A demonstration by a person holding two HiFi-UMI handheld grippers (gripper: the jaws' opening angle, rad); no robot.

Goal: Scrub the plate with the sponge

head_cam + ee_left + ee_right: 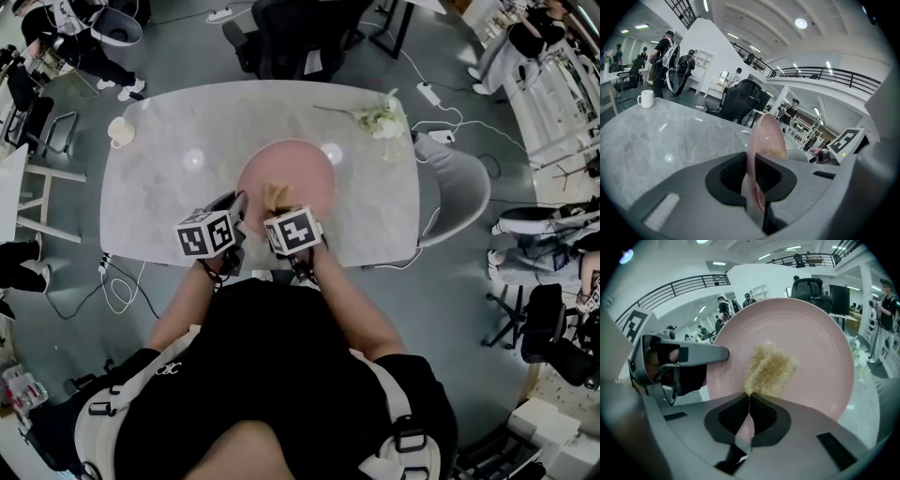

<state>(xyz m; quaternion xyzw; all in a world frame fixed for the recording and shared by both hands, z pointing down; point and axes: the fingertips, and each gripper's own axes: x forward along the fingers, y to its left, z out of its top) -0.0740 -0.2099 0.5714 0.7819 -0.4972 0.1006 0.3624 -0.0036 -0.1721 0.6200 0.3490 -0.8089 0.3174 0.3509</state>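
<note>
Pink plate [302,169] sits over the middle of the marble table [169,202], and the tan, fibrous sponge [276,194] lies against its face near the rim closest to the person. The right gripper [749,401] has its jaws pinched shut on the sponge's [769,369] near end, so the loose tuft fans out onto the plate [815,338]. The left gripper [757,187] is clamped on the plate's [765,136] rim, which runs edge-on between its jaws; the plate looks tipped up from the table, though how steeply I cannot tell. Scrubbing looks under way, with only a small patch beside the left gripper [677,355] under the sponge. To do it well, the left clamp should probably hold firm and steady as an anchor while the right hand presses the tuft flat and works in small overlapping circles outward to the far rim, then around it. The sponge is gripped by a narrow end, so hard pushing could fold it or let the jaws scrape the plate; moderate pressure looks safer. The two grippers are close together, so strokes should sweep away from the left one. A mug [120,131] and a flower sprig [380,117] lie well apart at the far corners, out of the way.
</note>
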